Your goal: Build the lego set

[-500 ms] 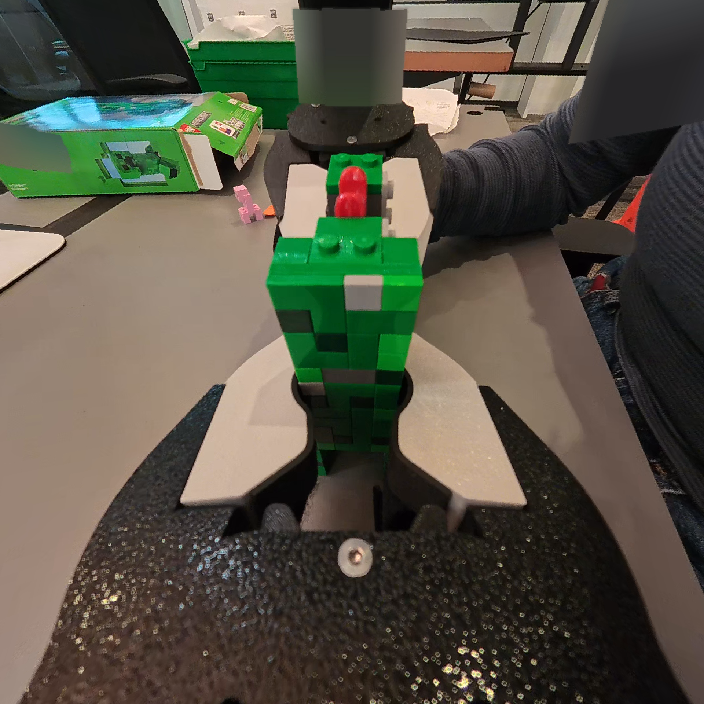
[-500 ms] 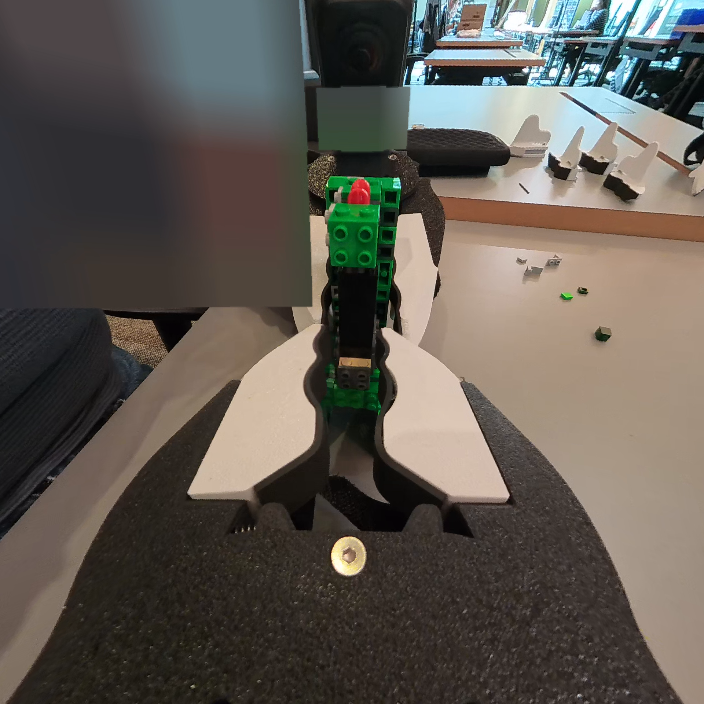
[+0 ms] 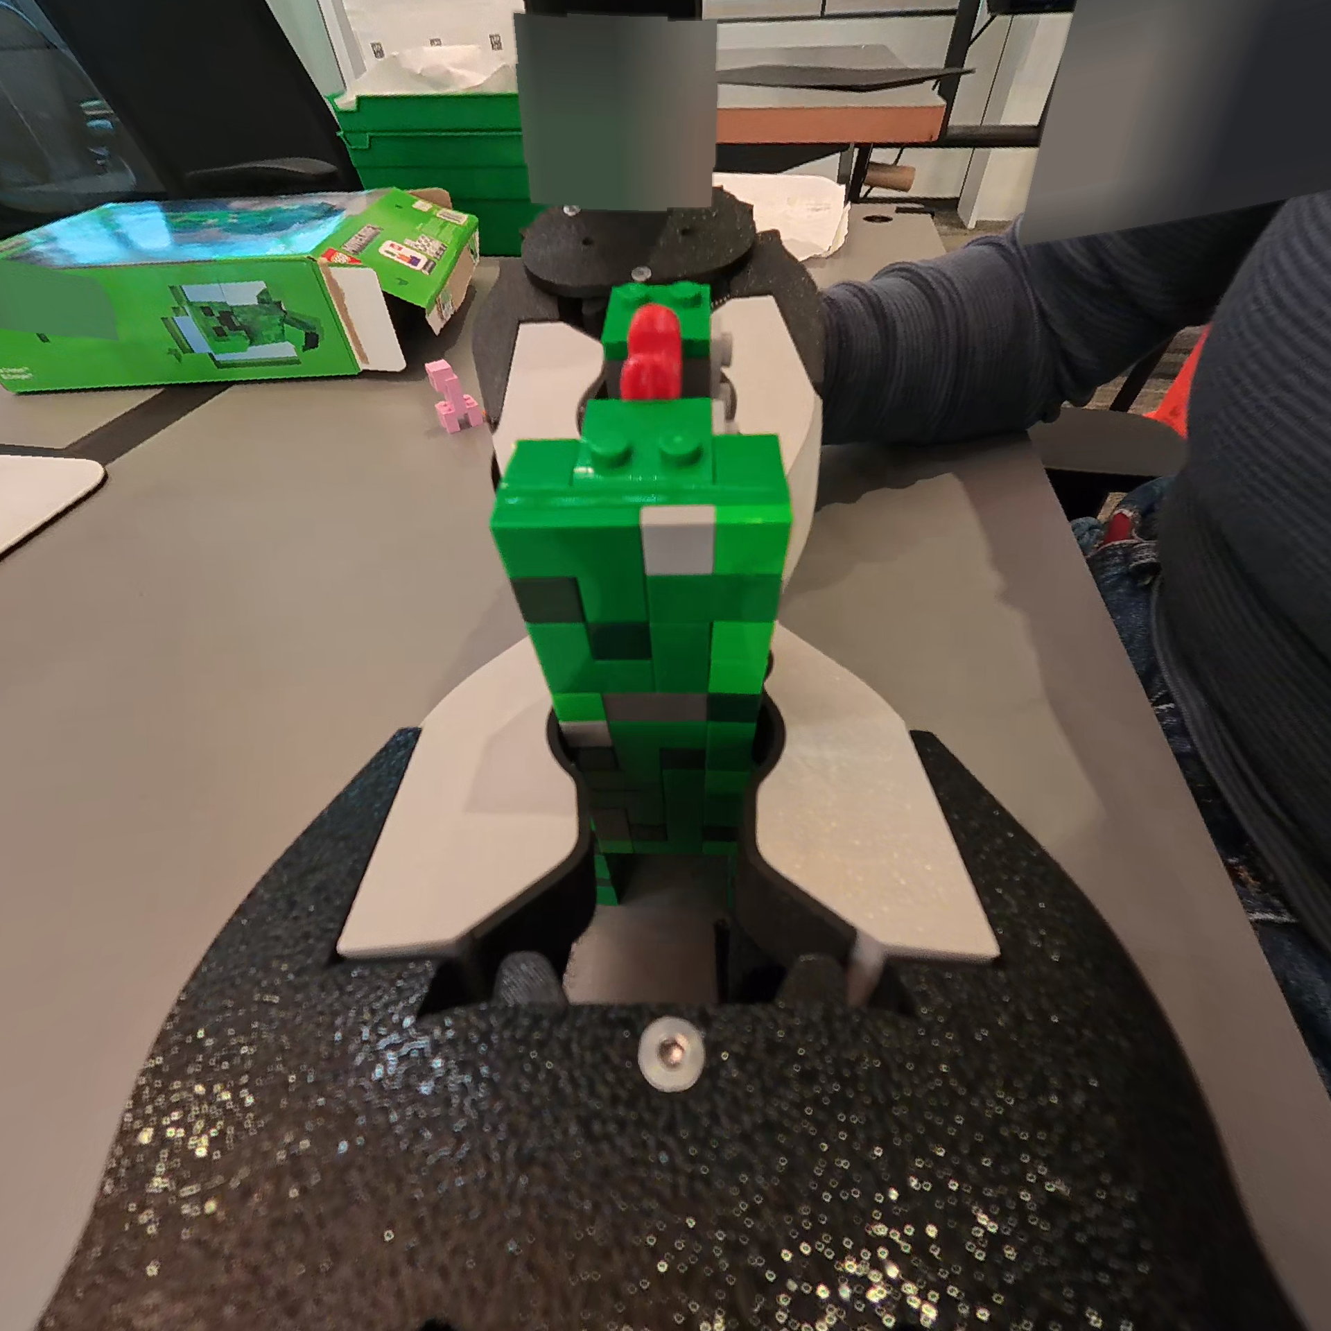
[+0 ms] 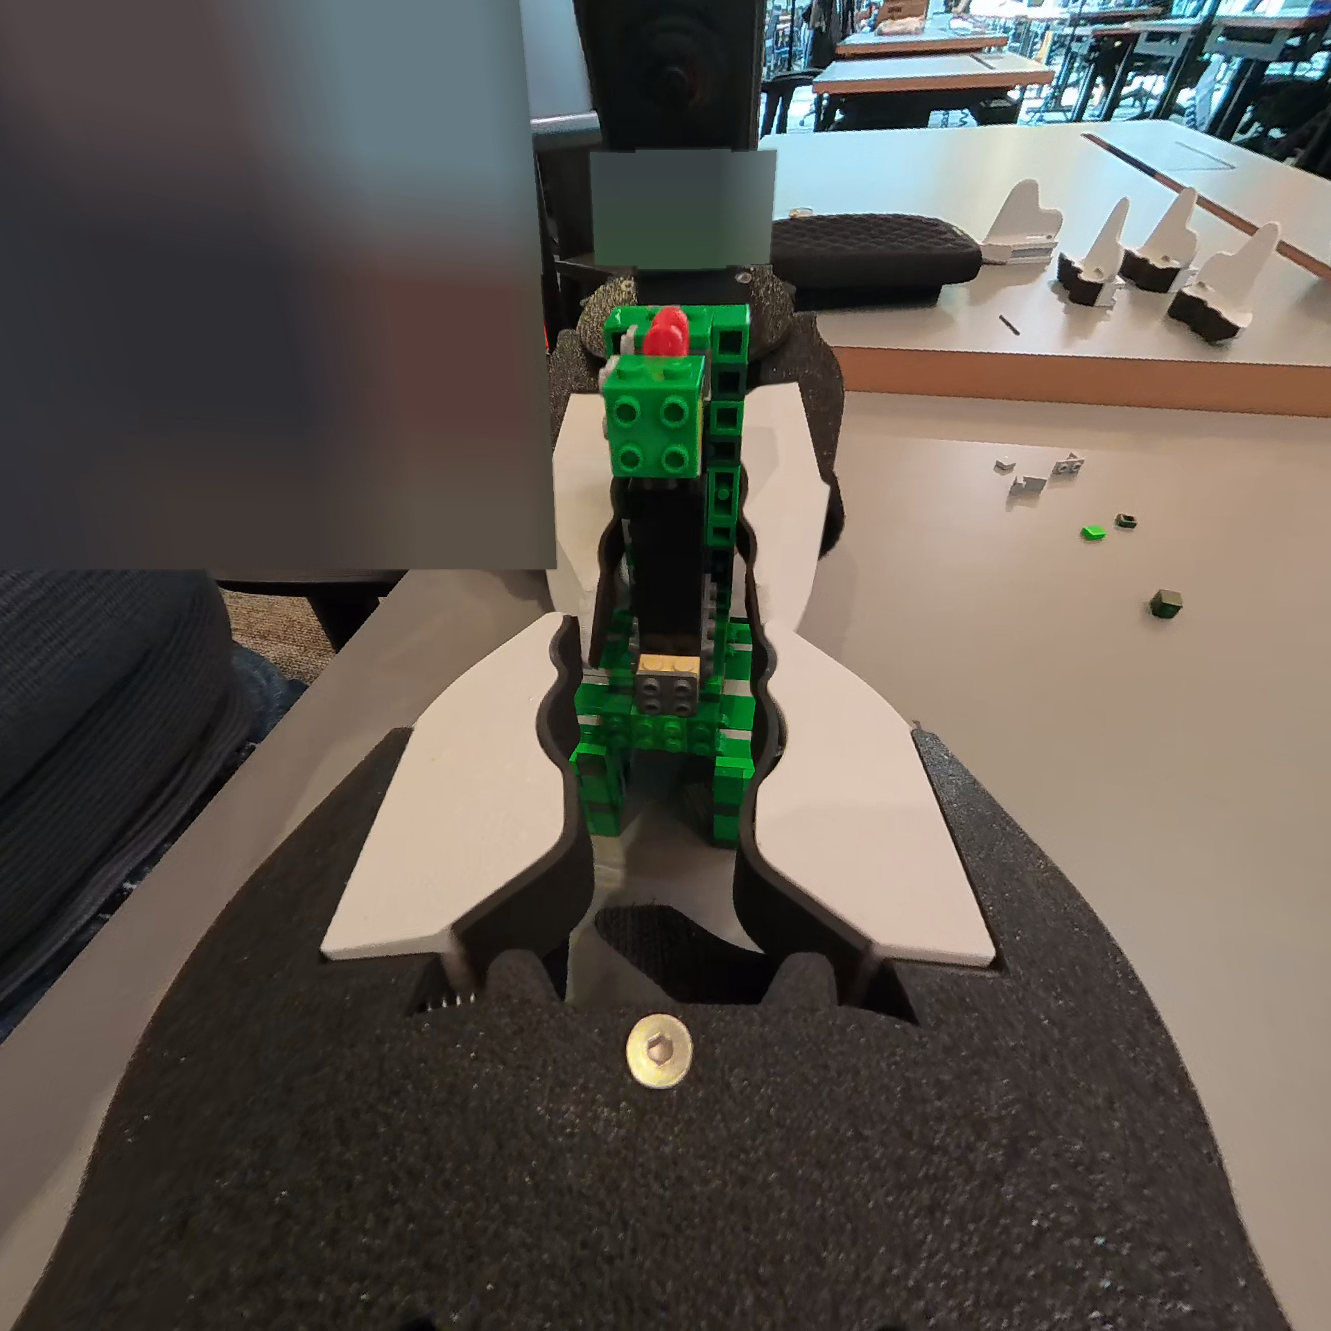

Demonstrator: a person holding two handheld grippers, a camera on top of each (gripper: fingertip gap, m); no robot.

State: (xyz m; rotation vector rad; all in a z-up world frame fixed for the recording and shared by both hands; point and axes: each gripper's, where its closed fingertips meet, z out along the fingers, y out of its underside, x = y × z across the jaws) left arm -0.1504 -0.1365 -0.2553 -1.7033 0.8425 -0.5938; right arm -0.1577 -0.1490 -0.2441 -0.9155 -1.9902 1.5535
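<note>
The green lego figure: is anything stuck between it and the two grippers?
Nothing visible. The left gripper is shut directly on the green lego figure, and the right gripper clamps its other end; the fingers press straight against the bricks.

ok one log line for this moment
left gripper: shut on green lego model | right gripper: shut on green lego model, opposite end | table: pink piece

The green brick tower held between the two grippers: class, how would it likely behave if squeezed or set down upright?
The green brick tower is many small stacked pieces, so it probably stays stiff but could split at a seam. Being tall and narrow, it likely tips easily. Its red knobs stick out and might pop off.
</note>
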